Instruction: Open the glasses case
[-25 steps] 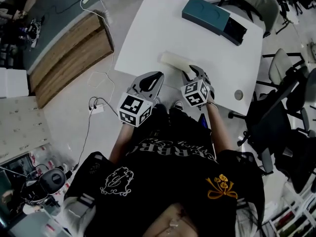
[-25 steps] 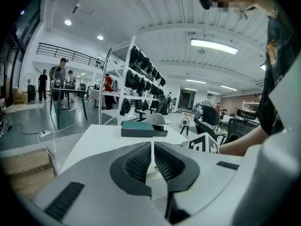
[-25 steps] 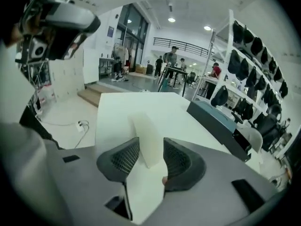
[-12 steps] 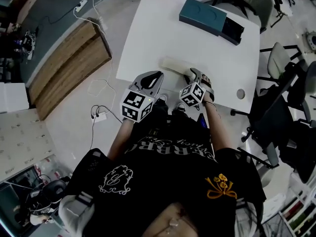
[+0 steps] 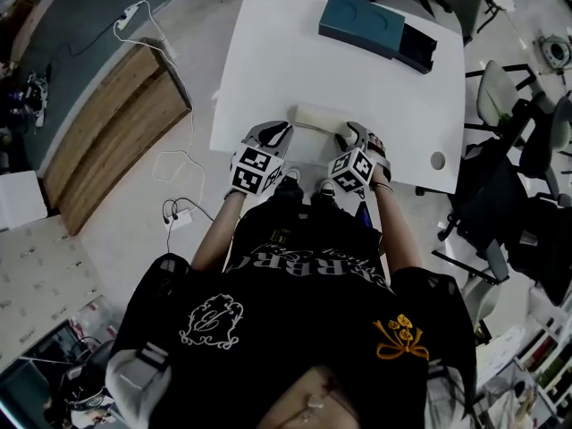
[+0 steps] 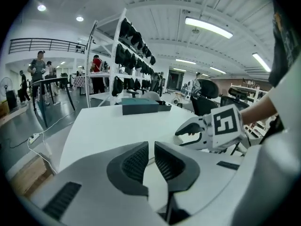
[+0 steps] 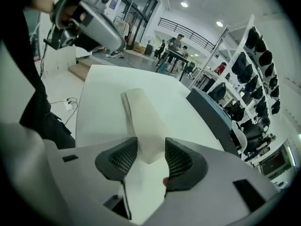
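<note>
A cream glasses case [image 5: 315,116] lies closed near the front edge of the white table [image 5: 268,52]. In the right gripper view its near end [image 7: 141,112] sits between the jaws of my right gripper [image 7: 151,142]. Those jaws are closing, and I cannot see the pads pressing on the case. In the head view the right gripper [image 5: 350,134] is at the case's right end and the left gripper [image 5: 273,132] is just off its left end. The left gripper's [image 6: 151,145] jaws are closed to a thin slit. Only table shows between them.
A teal box [image 5: 362,21] with a dark tray [image 5: 420,52] beside it sits at the table's far side. Office chairs [image 5: 500,114] crowd the right of the table. A wooden bench [image 5: 116,132] and cables [image 5: 174,213] are on the floor to the left.
The left gripper has dropped and moved forward from in front of the table to the case's left end. The right gripper has sunk slightly over the case's right end.
</note>
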`<act>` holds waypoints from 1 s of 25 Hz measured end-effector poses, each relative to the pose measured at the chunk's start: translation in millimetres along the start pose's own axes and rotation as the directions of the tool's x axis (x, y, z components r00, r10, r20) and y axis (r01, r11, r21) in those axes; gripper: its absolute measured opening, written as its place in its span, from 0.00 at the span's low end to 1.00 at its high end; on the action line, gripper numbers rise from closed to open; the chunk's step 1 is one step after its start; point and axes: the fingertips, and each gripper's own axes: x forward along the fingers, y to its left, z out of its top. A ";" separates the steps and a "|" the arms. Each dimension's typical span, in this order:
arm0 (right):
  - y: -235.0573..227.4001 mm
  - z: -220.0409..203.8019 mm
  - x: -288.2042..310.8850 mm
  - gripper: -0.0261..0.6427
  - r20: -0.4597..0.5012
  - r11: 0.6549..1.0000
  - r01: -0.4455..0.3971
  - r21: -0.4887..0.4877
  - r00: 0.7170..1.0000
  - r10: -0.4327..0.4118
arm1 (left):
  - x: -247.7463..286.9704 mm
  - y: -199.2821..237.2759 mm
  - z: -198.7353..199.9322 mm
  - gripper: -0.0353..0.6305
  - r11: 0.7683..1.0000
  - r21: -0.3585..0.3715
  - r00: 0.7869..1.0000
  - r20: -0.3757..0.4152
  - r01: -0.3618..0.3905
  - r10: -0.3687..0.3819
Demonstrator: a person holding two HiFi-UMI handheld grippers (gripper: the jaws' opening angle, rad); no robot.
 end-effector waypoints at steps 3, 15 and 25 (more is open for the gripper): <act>0.7 3.6 0.6 0.33 -0.011 1.000 0.005 0.010 1.000 -0.005 | 21.8 10.2 -20.1 0.11 0.998 0.056 0.998 -0.058 0.025 -0.022; -0.1 1.4 3.0 0.33 -0.037 0.999 0.021 0.048 0.999 -0.019 | 80.0 16.9 -72.3 0.15 0.973 0.167 0.960 -0.256 0.159 -0.113; -2.5 1.2 4.3 0.33 -0.039 0.996 0.030 0.084 0.999 -0.027 | 95.8 17.9 -73.7 0.19 0.970 0.162 0.953 -0.273 0.183 -0.134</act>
